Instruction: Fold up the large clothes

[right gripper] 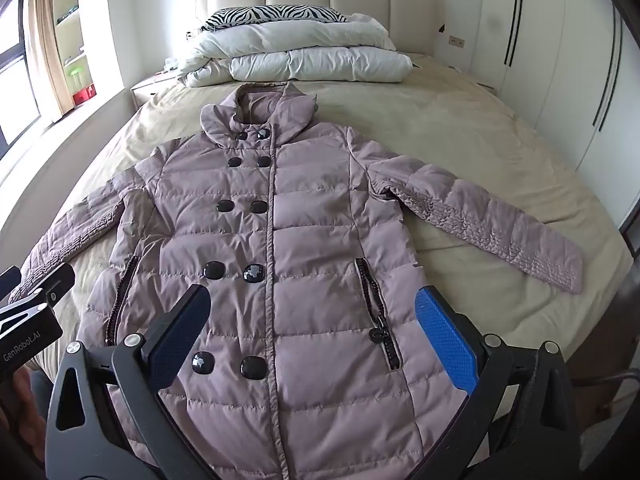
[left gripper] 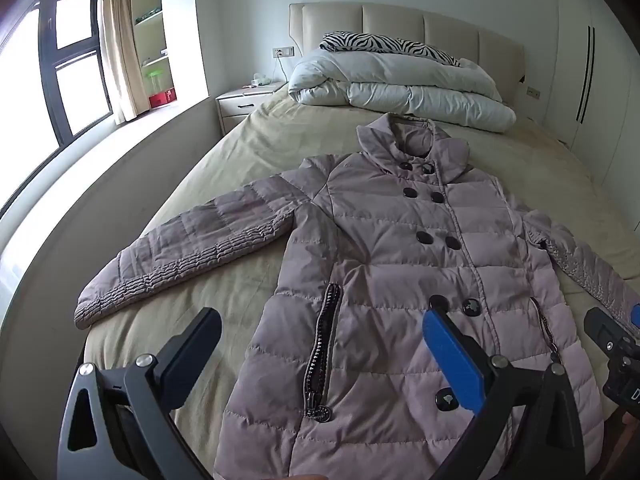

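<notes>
A mauve quilted puffer coat (left gripper: 384, 264) lies flat, front up and buttoned, on the bed, collar toward the headboard, both sleeves spread out. It also shows in the right wrist view (right gripper: 280, 240). My left gripper (left gripper: 320, 320) is open and empty, above the coat's lower left part. My right gripper (right gripper: 316, 300) is open and empty, above the coat's lower front. The right gripper's body shows at the right edge of the left wrist view (left gripper: 612, 344); the left gripper's body shows at the left edge of the right wrist view (right gripper: 32, 304).
The bed (left gripper: 224, 184) has a beige sheet. A folded white duvet (left gripper: 400, 84) and a zebra pillow (left gripper: 384, 44) lie by the headboard. A nightstand (left gripper: 244, 104) and a window ledge are on the left; white wardrobes (right gripper: 560, 80) stand on the right.
</notes>
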Tool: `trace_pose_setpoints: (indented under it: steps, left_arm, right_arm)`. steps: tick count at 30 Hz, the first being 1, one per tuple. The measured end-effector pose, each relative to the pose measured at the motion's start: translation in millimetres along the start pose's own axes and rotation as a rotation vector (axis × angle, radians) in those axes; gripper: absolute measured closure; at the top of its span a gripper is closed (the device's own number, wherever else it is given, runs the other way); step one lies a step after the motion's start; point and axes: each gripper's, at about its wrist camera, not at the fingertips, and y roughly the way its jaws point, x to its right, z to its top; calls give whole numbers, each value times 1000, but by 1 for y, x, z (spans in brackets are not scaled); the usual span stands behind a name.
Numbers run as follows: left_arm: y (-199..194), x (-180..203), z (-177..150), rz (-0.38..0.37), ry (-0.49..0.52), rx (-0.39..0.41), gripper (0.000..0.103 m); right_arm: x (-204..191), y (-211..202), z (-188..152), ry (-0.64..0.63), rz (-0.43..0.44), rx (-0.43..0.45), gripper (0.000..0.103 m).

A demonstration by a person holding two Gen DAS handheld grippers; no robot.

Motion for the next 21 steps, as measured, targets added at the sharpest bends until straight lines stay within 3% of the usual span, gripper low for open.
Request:
trace_pose_setpoints:
  steps: [21]
  left_arm:
    - [0, 0, 0, 0, 1, -2, 0]
  right_arm:
    - [-2, 4, -6, -4, -1, -5, 0]
